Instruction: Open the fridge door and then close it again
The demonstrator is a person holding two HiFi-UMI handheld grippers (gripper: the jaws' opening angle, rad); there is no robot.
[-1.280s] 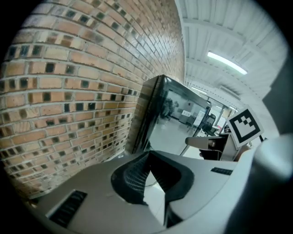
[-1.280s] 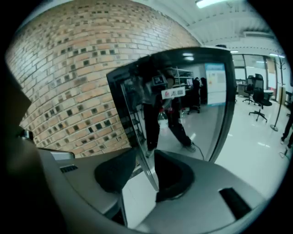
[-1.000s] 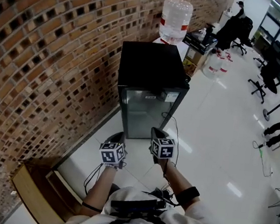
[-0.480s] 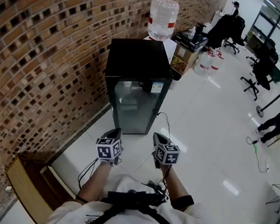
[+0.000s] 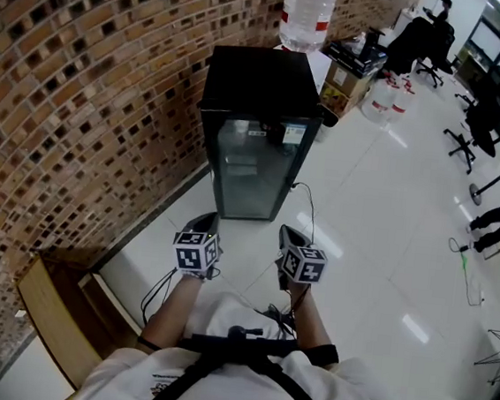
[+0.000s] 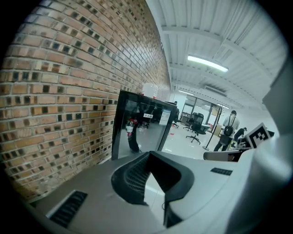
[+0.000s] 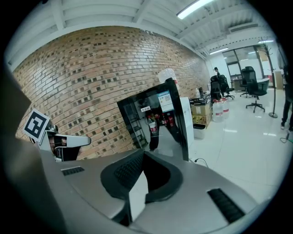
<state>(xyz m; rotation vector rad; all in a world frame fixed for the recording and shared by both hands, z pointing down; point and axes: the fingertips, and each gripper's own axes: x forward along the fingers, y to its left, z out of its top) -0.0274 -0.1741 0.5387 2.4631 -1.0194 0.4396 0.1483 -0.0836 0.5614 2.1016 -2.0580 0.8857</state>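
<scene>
the glass-door fridge [image 5: 256, 142] is sliding to upper centre, door remaining shut; left gripper [image 5: 200, 227] and right gripper [image 5: 287, 238], both pressed together and empty, are levelling below it, well apart from it.

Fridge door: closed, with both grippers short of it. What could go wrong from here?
1. The left gripper and right gripper are both shut and empty. Unless one opens, it may only bump the glass door rather than catch its edge.
2. A cable trails by the front corner of the fridge and could snag a foot.
</scene>
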